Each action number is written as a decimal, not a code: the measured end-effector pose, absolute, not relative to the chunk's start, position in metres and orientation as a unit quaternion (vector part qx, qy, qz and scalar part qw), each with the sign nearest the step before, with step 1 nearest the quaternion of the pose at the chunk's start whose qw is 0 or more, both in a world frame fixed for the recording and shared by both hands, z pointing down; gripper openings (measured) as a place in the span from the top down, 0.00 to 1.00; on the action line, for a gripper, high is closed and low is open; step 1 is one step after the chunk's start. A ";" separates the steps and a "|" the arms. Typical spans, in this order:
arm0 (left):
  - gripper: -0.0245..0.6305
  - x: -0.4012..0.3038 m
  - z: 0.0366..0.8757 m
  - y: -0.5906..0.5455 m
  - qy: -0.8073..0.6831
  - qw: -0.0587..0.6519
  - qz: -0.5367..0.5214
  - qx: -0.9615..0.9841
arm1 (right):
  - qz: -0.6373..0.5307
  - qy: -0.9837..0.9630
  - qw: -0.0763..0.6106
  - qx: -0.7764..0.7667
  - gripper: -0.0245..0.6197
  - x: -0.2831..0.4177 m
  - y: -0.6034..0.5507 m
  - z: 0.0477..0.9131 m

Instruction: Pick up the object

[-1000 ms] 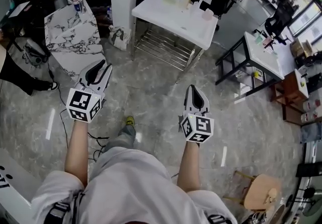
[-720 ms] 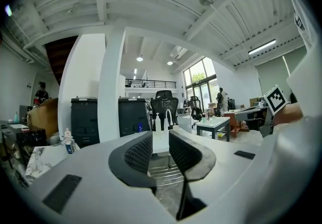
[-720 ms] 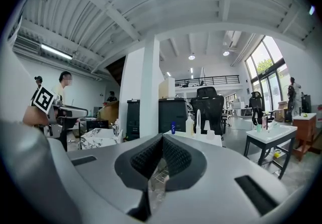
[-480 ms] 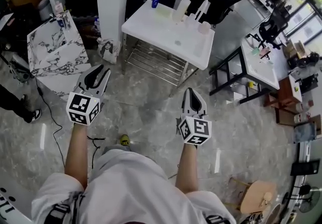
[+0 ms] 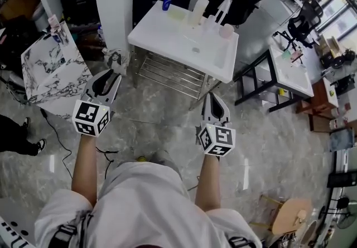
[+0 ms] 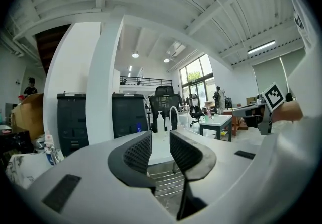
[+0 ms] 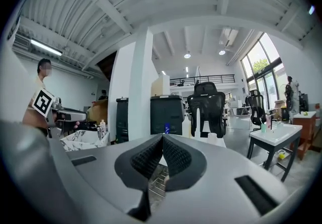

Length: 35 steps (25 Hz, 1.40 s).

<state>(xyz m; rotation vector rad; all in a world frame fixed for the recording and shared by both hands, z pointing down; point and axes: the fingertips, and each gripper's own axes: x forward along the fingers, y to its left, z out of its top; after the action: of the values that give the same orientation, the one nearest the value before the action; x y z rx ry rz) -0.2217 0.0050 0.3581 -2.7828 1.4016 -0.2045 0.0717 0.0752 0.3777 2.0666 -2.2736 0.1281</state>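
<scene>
tall bottle (image 5: 198, 9) upright, on white table (image 5: 167, 38)

The head view looks steeply down from above, just short of the white table (image 5: 184, 46). Cameras on the left gripper (image 5: 110, 77) and right gripper (image 5: 215, 97) face that table level, from lower and a little way off; all three views share it.

floor (image 5: 167, 116): glossy grey veined stone; worktop (image 5: 184, 40) at 12 o'clock: smooth matt white; wire shelf (image 5: 167, 72) beneath it: shiny metal; cabinet (image 5: 44, 66) at 10 o'clock: polished white marble look, dark veins; stool (image 5: 290, 216) at 4 o'clock: pale wood; left claw (image 6: 160, 140) and right claw (image 7: 162, 140): matt grey plastic shells; pads (image 6: 138, 153): black, finely ribbed
</scene>
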 end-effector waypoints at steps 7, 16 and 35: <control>0.80 -0.200 0.367 -0.057 0.440 0.017 -0.067 -0.895 | 0.041 -0.744 0.026 0.666 0.95 0.088 0.006 0.390; 0.79 -0.145 0.374 -0.196 0.430 0.028 -0.093 -0.898 | 0.046 -0.752 0.008 0.658 0.95 0.132 -0.141 0.396; 0.78 -0.054 0.387 -0.476 0.433 0.004 -0.123 -0.893 | 0.089 -0.788 0.010 0.609 0.95 0.185 -0.440 0.416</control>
<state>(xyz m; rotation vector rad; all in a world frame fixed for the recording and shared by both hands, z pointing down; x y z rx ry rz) -0.0541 -0.4761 0.3868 -2.7986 1.3572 -0.3855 0.1846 -0.4395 0.4156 1.9018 -2.4604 0.2784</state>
